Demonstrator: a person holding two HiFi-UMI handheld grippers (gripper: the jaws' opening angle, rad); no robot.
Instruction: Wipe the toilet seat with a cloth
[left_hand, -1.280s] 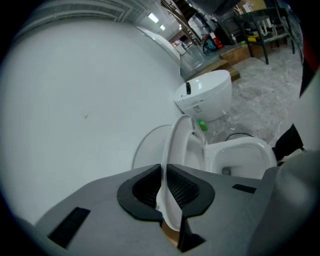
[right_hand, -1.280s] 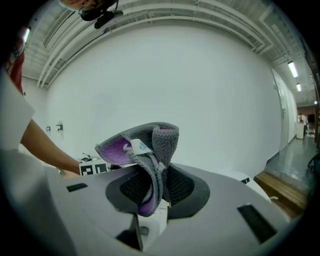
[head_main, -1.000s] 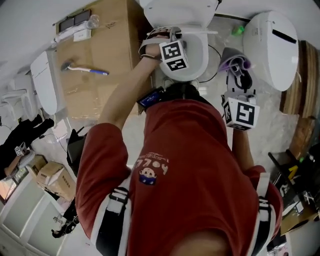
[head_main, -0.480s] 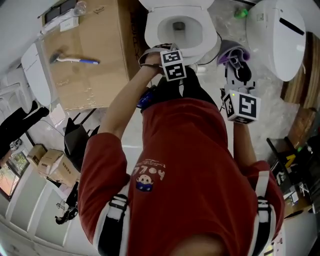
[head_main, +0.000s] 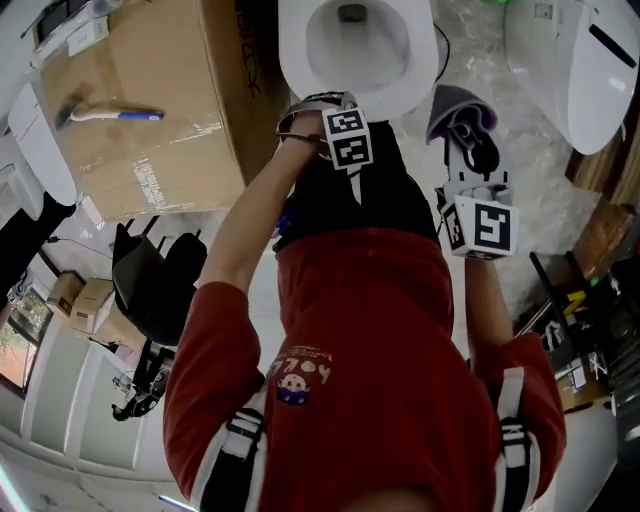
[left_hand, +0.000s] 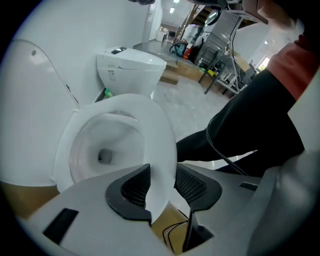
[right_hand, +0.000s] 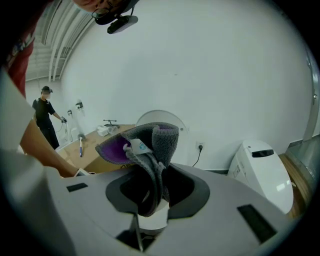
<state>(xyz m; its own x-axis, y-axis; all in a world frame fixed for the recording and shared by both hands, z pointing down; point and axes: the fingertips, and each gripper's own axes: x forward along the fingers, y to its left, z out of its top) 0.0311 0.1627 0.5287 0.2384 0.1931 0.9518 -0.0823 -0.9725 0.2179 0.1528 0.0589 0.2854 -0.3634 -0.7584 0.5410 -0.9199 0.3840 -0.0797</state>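
Note:
The white toilet seat (head_main: 296, 55) lies down over the bowl at the top of the head view. My left gripper (head_main: 338, 104) is at the seat's front edge. In the left gripper view the seat (left_hand: 156, 131) runs between the two jaws of the left gripper (left_hand: 162, 182), which are opening; the pads stand beside the rim without squeezing it. My right gripper (head_main: 472, 158) hovers to the right of the bowl, shut on a grey and purple cloth (head_main: 452, 112). The cloth (right_hand: 147, 142) bunches up out of the right gripper (right_hand: 150, 192).
A cardboard box (head_main: 150, 150) with a blue-handled brush (head_main: 100, 114) on top stands left of the toilet. A second white toilet (head_main: 575, 60) is at the right. A black bag (head_main: 150, 290) sits on the floor at left. A person (right_hand: 47, 122) stands far off.
My left gripper has come back from over the bowl to the seat's front edge, and the whole bowl now shows. The right gripper keeps the cloth beside the toilet.

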